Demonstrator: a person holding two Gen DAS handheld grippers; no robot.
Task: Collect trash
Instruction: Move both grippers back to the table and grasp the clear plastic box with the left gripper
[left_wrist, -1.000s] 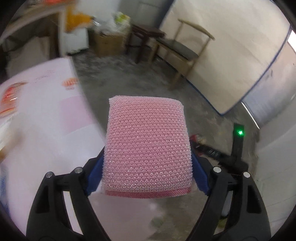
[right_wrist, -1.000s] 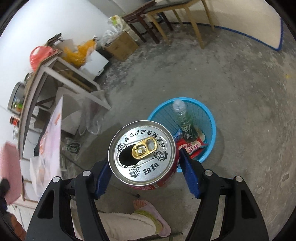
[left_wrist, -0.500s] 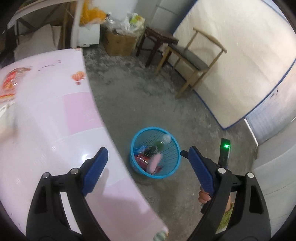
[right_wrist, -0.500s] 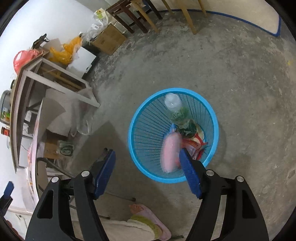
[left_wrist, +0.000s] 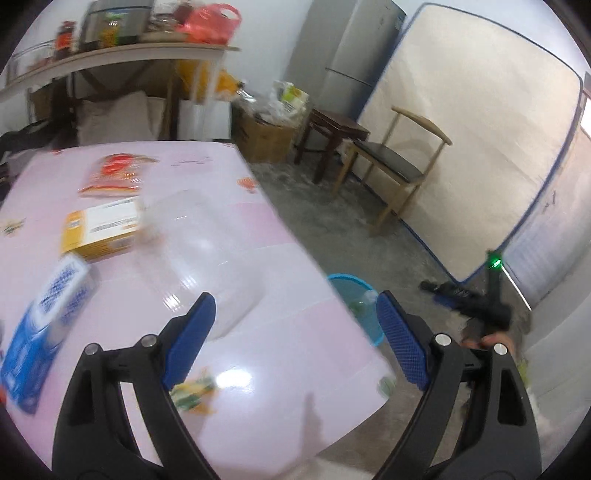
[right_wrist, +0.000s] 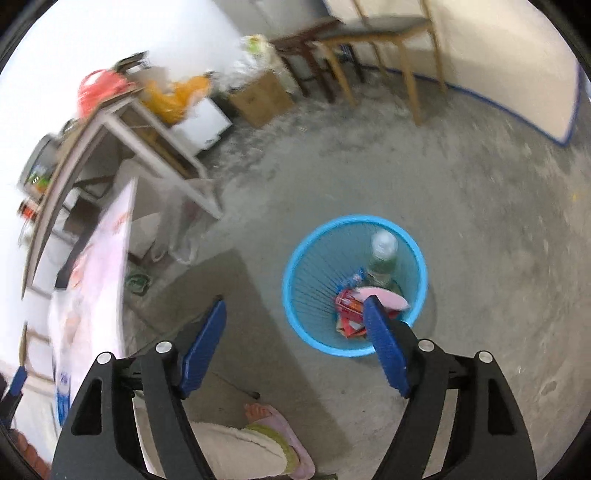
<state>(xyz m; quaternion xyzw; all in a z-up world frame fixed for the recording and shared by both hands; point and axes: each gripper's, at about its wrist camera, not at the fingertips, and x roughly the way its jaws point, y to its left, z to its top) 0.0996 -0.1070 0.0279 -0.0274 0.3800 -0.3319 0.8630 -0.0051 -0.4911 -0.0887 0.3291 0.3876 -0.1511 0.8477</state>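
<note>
My left gripper hangs open and empty over the pink table. On the table lie a blurred clear plastic tub, a yellow box, a blue-and-white pack, a red snack bag and a small wrapper. The blue basket stands on the floor past the table's edge. My right gripper is above the basket's near rim, its jaws opening with nothing between them. Inside lie a plastic bottle, a pink sponge and red packaging.
A wooden chair, a dark stool and a cardboard box stand along the far wall by a leaning mattress. A cluttered shelf table is at the left. The person's slippered foot is near the basket.
The left gripper let go of the pink sponge, which now lies in the basket, then swung back over the table. The right gripper released the red can and rose away from the basket.
</note>
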